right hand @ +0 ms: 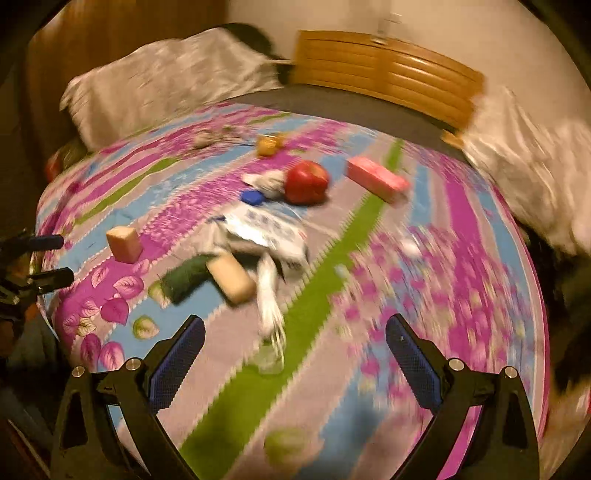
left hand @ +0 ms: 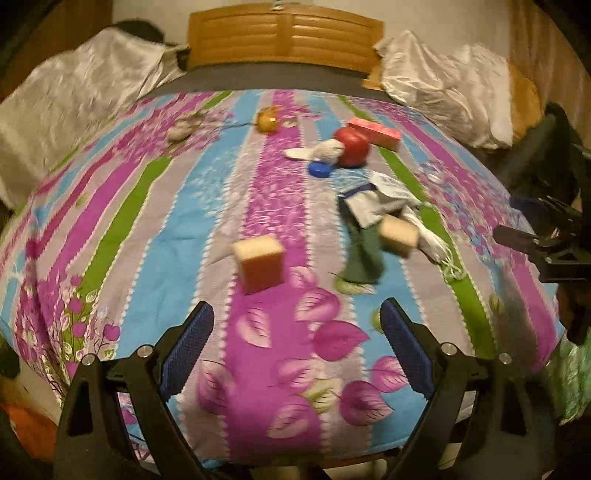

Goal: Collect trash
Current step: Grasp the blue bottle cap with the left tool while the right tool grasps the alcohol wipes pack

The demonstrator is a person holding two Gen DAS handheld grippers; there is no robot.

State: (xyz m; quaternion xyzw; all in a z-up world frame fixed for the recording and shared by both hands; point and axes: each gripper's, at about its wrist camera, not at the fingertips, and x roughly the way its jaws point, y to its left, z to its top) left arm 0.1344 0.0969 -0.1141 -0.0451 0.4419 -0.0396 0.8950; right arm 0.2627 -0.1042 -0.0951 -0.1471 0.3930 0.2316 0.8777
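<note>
Trash lies on a striped floral bedspread (left hand: pixel 269 206). A tan sponge block (left hand: pixel 259 264) sits just ahead of my open, empty left gripper (left hand: pixel 295 332). A second tan block (left hand: pixel 399 234) lies on a dark green cloth (left hand: pixel 364 254) by a crumpled white wrapper (left hand: pixel 373 199). Further off are a red apple (left hand: pixel 351 146), a blue cap (left hand: pixel 319 170), a pink box (left hand: pixel 375 133) and a yellow wrapper (left hand: pixel 267 118). My right gripper (right hand: pixel 295 339) is open and empty above the bedspread (right hand: pixel 461 221), near the tan block (right hand: pixel 232 278), wrapper (right hand: pixel 266 229) and apple (right hand: pixel 306 181).
White pillows (left hand: pixel 85 99) (left hand: pixel 443 85) flank a wooden headboard (left hand: pixel 284 33) at the far end. The right gripper shows at the bed's right edge in the left wrist view (left hand: pixel 546 236). The left gripper shows at the left edge in the right wrist view (right hand: pixel 40 258). Both views are motion-blurred.
</note>
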